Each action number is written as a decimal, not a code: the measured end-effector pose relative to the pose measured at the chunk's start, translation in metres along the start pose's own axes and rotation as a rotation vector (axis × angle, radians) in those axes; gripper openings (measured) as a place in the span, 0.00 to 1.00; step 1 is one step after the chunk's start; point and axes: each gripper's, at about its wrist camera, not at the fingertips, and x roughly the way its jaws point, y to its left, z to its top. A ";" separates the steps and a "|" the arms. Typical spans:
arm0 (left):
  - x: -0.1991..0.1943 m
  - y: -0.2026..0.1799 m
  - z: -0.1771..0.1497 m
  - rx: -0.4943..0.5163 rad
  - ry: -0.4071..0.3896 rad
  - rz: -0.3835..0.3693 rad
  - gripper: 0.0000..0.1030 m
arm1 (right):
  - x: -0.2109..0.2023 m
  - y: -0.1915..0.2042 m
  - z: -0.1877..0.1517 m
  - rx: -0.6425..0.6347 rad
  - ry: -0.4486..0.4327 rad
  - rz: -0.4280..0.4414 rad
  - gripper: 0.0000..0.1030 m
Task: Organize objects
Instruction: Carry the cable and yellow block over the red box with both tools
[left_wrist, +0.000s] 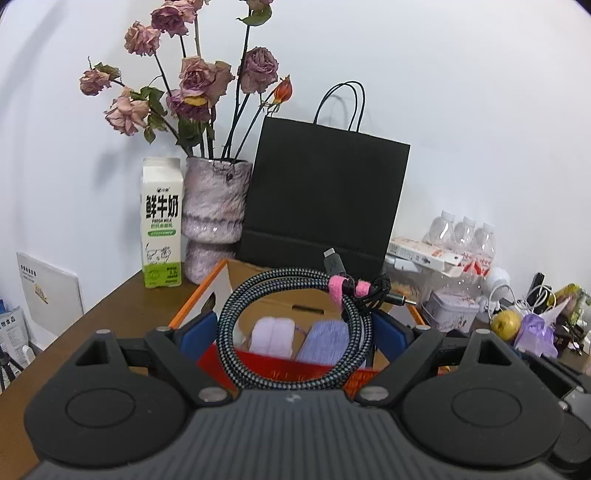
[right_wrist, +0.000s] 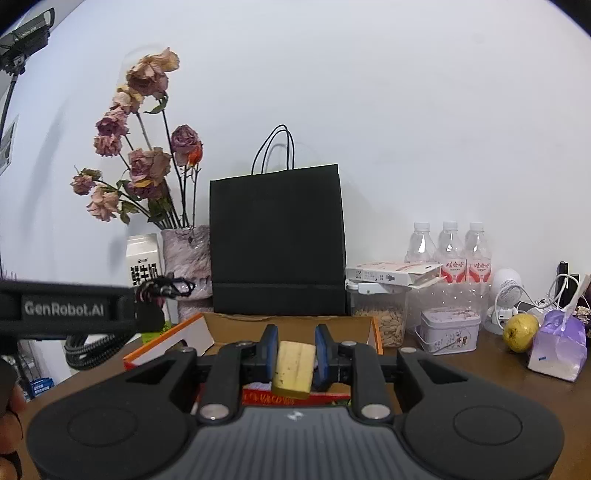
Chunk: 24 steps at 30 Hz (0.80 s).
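Right now my left tongs (left_wrist: 295, 328) stand wide, clasping a coiled braided cable (left_wrist: 293, 332) with pink ties at lower centre of the left view, above an open cardboard box (left_wrist: 207, 291) on the table (left_wrist: 110, 314). My right tongs (right_wrist: 295, 354) are nearly closed, pinching a yellowish block (right_wrist: 293, 369) at lower centre of the right view, before a black paper bag (right_wrist: 277, 243).
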 end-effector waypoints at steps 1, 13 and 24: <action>0.003 0.000 0.002 -0.003 -0.003 0.002 0.87 | 0.003 -0.001 0.001 0.003 0.003 0.001 0.20; 0.051 -0.001 0.021 0.003 0.033 0.018 0.87 | 0.044 -0.021 0.011 0.048 0.033 -0.006 0.20; 0.089 0.001 0.025 0.023 0.076 0.044 0.87 | 0.081 -0.025 0.010 0.040 0.068 -0.003 0.20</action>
